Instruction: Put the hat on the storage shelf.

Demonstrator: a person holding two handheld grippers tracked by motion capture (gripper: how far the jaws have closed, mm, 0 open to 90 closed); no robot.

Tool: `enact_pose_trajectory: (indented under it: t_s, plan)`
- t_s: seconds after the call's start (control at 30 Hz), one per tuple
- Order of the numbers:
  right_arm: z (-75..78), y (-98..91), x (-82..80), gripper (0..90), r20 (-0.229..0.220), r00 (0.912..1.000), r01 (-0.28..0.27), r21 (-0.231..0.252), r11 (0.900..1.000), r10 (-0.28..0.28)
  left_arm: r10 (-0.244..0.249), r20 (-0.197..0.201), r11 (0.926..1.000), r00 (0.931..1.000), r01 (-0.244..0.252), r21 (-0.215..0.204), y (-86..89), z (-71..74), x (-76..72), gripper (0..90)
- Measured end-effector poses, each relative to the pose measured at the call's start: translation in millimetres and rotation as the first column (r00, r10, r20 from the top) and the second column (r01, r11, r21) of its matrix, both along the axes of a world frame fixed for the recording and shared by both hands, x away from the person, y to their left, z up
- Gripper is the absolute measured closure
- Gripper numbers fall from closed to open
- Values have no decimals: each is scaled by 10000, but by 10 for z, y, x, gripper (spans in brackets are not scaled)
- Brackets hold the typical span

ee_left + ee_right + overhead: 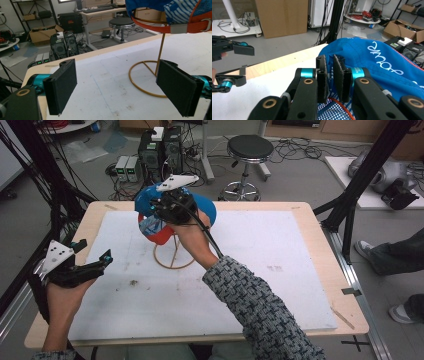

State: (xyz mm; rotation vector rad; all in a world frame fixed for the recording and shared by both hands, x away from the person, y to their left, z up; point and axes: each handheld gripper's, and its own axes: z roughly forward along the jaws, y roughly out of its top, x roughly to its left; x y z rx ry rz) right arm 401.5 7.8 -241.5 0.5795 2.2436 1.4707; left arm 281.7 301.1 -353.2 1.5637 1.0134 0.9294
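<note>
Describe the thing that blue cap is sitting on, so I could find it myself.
Start at the white mat covering the wooden table. Near its far edge, just left of centre, stands a thin gold wire stand: a flat ring base lying on the mat with one slim upright rod. It carries the blue and orange cap, and nothing else on the mat is gold or wiry.

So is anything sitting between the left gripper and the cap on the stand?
Nothing visible does. The left gripper hangs open at the table's left, with bare white mat between it and the cap on the gold wire stand.
</note>
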Motion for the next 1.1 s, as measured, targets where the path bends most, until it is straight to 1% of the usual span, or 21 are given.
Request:
enact_pose_trajectory:
  t_s: [0.07,0.17,0.23,0.27,0.3,0.33,0.47,0.5,0.6,0.63,0.67,0.7,0.73,0.77,0.93,1.1]
  plan:
    - [-3,7,-3,780,52,10000,37,-96,9999,-37,5,9,10000,10000,-5,-15,0,0,0,172]
    - [-2,15,-15,756,184,9998,75,-245,9997,-70,4,12,10000,10000,-4,-23,0,0,0,172]
    - [4,15,-26,742,192,9998,71,-234,9997,-67,-6,-12,10000,10000,6,-1,0,-1,0,172]
    - [6,15,-25,730,267,9996,45,-239,9997,-39,-12,-4,10000,10000,12,3,0,-1,1,172]
    - [13,7,-27,700,246,9997,51,-167,9998,-47,-13,-4,10000,10000,13,5,-1,-1,1,172]
    - [13,7,-27,700,246,9997,51,-167,9998,-47,-23,-4,10000,10000,23,11,-1,-1,1,172]
    - [23,-16,-24,649,190,9997,173,-94,9998,-171,-22,7,10000,10000,22,-15,-5,0,0,172]
    - [29,-30,-22,620,191,9996,216,-75,9997,-215,-25,5,10000,10000,25,-16,-5,1,0,172]
    - [35,-44,-19,600,178,9995,276,-60,9996,-274,-30,-1,10000,10000,30,-4,-4,1,-1,172]
    - [44,-62,-16,570,171,9993,347,-13,9994,-347,-31,2,10000,10000,31,-6,-3,2,-1,172]
    - [44,-62,-16,570,171,9993,347,-13,9994,-347,-30,5,10000,10000,30,-6,-3,2,-1,172]
    - [56,-85,-15,541,139,9991,406,56,9992,-406,-30,1,10000,10000,30,-4,-3,3,-2,172]
    - [56,-85,-15,541,139,9991,406,56,9992,-406,-26,7,10000,10000,26,-10,-2,3,-2,172]
    - [59,-97,-12,529,147,9990,427,95,9990,-428,-28,-2,10000,10000,28,30,3,4,-2,172]
    - [85,-160,-11,469,175,9980,601,218,9980,-605,-26,41,10000,10000,26,-36,-1,8,-5,172]
    - [109,-292,-7,441,255,9955,897,439,9950,-909,-8,32,10000,10000,8,-31,6,9,-7,172]
